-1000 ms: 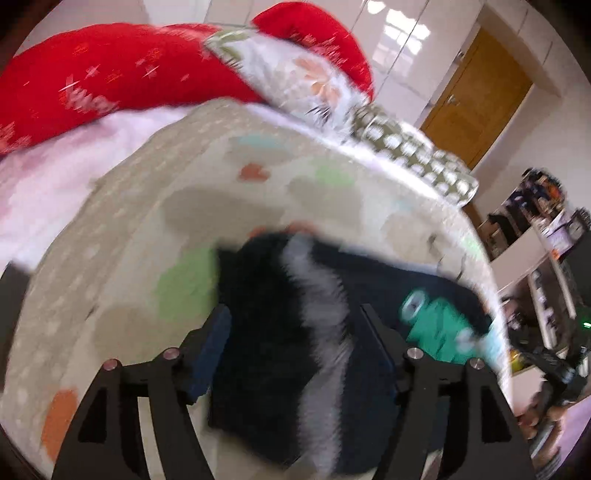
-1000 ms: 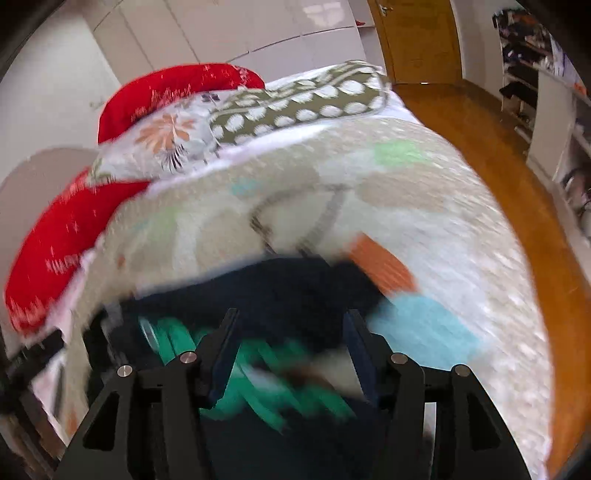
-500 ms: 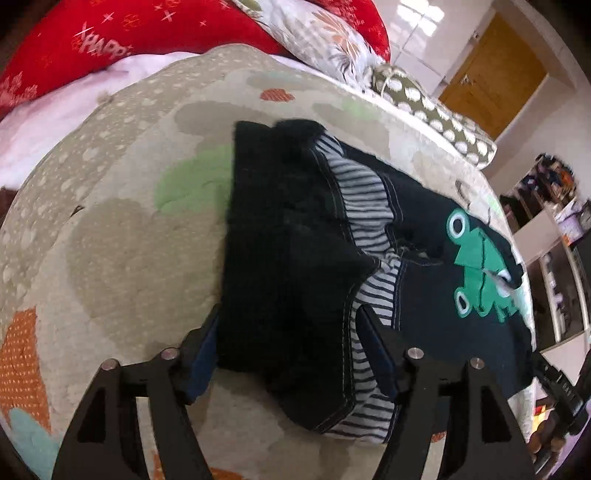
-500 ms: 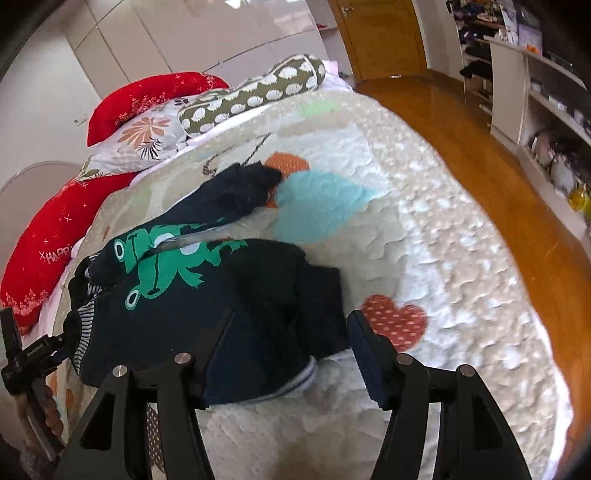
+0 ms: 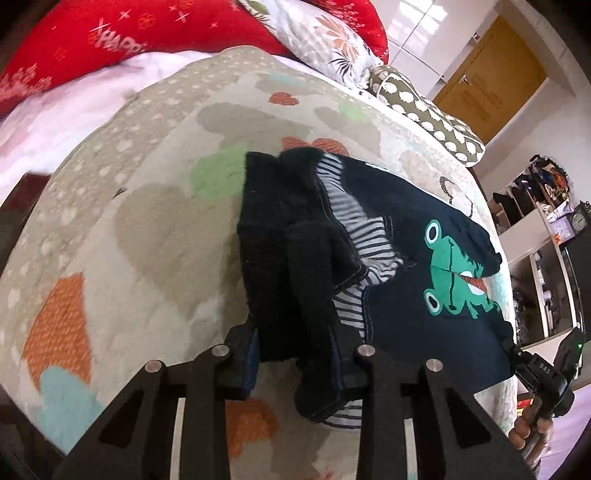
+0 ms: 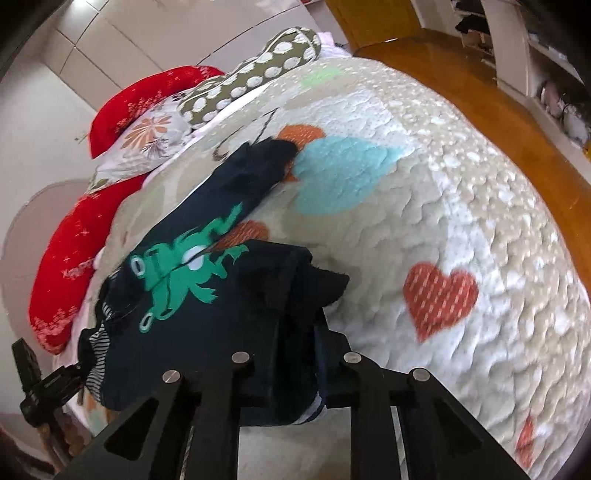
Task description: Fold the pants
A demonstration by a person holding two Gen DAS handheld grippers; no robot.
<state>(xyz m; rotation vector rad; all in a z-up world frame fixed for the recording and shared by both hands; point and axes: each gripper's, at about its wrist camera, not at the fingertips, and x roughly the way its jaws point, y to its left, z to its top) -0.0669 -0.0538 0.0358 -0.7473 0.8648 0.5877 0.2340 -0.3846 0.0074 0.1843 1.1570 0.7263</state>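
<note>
**A:** Here we are at the bed, and the pants [image 5: 417, 295] lie spread across the quilt [image 5: 129, 221], dark navy with a green frog [image 5: 450, 273] printed on them. What have you got on the left side?

**B:** The left gripper [image 5: 295, 354] is down at the fuzzy black waistband end. Its jaws are closing, with a thick bunch of that dark cloth and the striped lining [image 5: 354, 236] caught between them. The fabric fills the gap from pad to pad, so I call that a grip.

**A:** And the right gripper [image 6: 291, 354]?

**B:** Same story at the other end. Its jaws are closing too, and a fold of navy cloth is squeezed between the fingers, rising in a ridge just beyond the tips.

**A:** From the right wrist view, one leg [image 6: 255, 170] runs off toward the pillows, its tip lying across an orange patch beside a blue heart [image 6: 340, 173] on the quilt.

**B:** And a red heart [image 6: 439, 299] sits on the quilt just right of the gripped fold, apart from the cloth.

**A:** Behind it all, a red cushion [image 5: 129, 33], a flowered pillow [image 5: 325, 40] and a spotted bolster [image 5: 428, 114] line the head of the bed.

**B:** At the edge of the left view you can also see a hand [image 5: 532, 432] wrapped round the other gripper's handle.
</note>
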